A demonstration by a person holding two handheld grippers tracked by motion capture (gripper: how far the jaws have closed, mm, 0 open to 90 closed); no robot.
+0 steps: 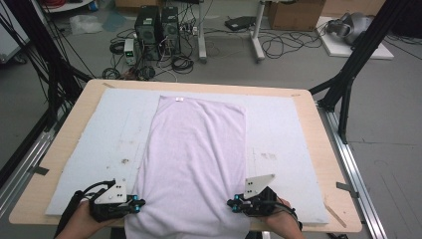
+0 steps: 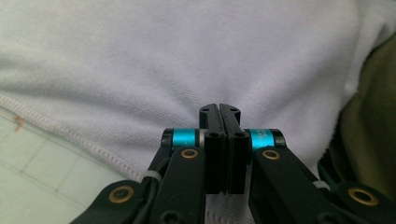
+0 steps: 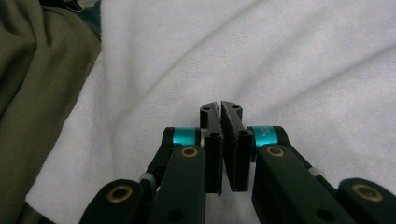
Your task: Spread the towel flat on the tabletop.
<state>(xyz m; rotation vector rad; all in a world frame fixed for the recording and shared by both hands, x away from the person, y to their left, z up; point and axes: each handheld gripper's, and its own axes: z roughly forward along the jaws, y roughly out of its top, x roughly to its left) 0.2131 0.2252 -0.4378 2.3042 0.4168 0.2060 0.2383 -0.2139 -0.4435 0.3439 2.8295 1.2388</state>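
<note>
A pale lilac towel lies lengthwise down the middle of the grey mat, and its near end hangs over the table's front edge. My left gripper sits at the towel's near left edge, pointing inward. In the left gripper view its jaws are pressed together over the towel, with no cloth visible between them. My right gripper mirrors it at the near right edge. Its jaws are shut, with a hairline gap at the tips, above the towel.
The mat covers most of the wooden table, with bare mat on both sides of the towel. Olive clothing of the person is close behind the towel's near end. Computers and cables are on the floor beyond the table.
</note>
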